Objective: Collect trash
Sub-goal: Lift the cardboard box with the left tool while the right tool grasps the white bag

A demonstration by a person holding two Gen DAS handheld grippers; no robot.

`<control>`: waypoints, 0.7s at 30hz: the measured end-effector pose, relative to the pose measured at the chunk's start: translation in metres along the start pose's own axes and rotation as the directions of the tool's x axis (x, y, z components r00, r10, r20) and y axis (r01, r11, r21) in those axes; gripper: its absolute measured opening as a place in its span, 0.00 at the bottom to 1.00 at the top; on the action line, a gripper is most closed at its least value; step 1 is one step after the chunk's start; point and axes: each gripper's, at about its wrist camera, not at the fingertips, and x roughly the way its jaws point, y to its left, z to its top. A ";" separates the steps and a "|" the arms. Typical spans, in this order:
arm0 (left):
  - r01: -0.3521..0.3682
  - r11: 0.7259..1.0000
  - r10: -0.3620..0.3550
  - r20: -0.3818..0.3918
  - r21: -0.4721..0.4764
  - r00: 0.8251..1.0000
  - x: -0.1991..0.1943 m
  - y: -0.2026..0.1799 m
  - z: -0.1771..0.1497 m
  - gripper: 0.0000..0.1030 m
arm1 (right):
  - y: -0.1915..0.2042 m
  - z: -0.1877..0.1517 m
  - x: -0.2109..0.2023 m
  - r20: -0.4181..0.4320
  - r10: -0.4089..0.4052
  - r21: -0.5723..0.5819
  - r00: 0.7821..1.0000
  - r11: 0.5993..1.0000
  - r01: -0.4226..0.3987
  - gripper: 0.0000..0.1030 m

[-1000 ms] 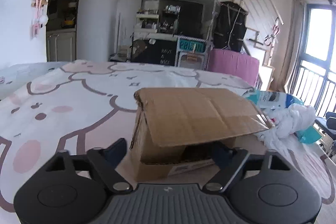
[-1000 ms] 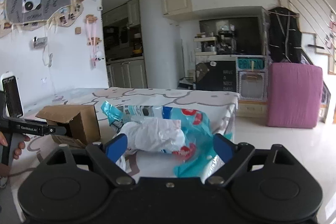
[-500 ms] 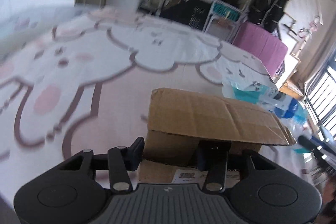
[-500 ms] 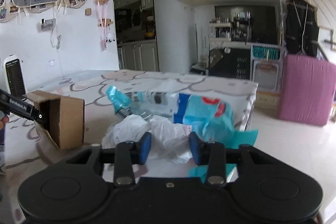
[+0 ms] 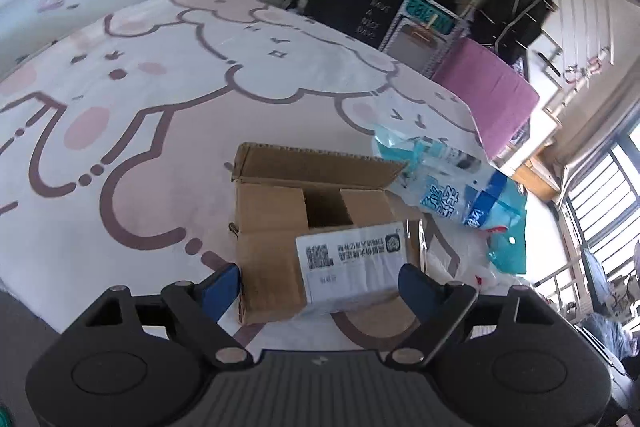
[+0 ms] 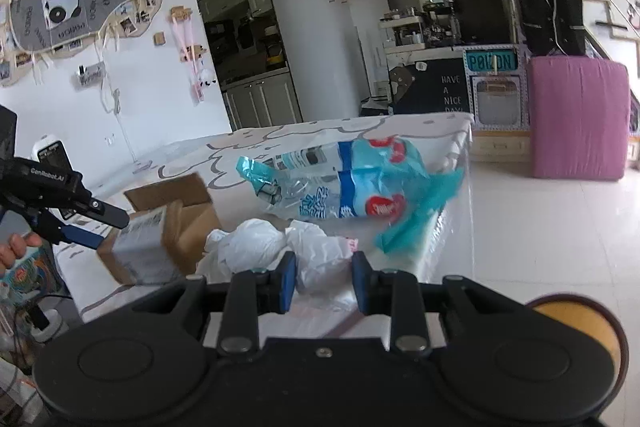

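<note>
Right wrist view shows the right gripper [image 6: 324,281], jaws just narrowed, pinching a soft, light, crumpled white plastic bag [image 6: 280,247] near the table [image 6: 440,131] edge, best held by its bunched folds.

box [image 6: 154,241] near side motion-blurred, inside hidden

Each claw [image 6: 323,277] is matte black plastic with blue finger pads [image 6: 288,277], silver pivot screws and round housings; the left claw [image 5: 320,281] bears white lettering.
</note>
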 end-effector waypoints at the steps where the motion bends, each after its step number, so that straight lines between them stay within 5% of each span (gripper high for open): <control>1: 0.005 1.000 -0.005 0.011 0.011 1.000 0.001 0.000 -0.002 0.85 | -0.002 -0.003 -0.004 -0.004 0.006 0.011 1.000 1.000 -0.006 0.29; 5: 0.036 0.999 -0.037 0.034 0.025 0.999 0.002 0.000 -0.015 0.88 | -0.003 -0.013 -0.013 -0.016 0.026 0.026 1.000 0.999 -0.025 0.29; 8: 0.132 0.990 -0.133 0.025 0.042 0.991 -0.003 -0.009 -0.027 0.88 | 0.000 -0.017 -0.015 -0.019 0.022 0.021 1.000 1.000 -0.022 0.29; 14: 0.259 0.947 -0.258 -0.034 0.191 0.966 -0.008 -0.043 -0.057 0.88 | -0.004 -0.019 -0.014 0.011 -0.079 0.024 0.997 0.997 0.079 0.28; 18: 0.090 0.917 -0.118 0.048 0.389 0.992 -0.013 -0.062 -0.085 0.89 | -0.008 -0.019 -0.019 0.054 -0.144 0.039 0.988 0.989 0.142 0.28; 21: -0.048 0.893 -0.010 0.127 0.447 0.992 -0.010 -0.057 -0.096 0.92 | -0.005 -0.020 -0.018 0.046 -0.167 0.036 0.985 0.986 0.166 0.28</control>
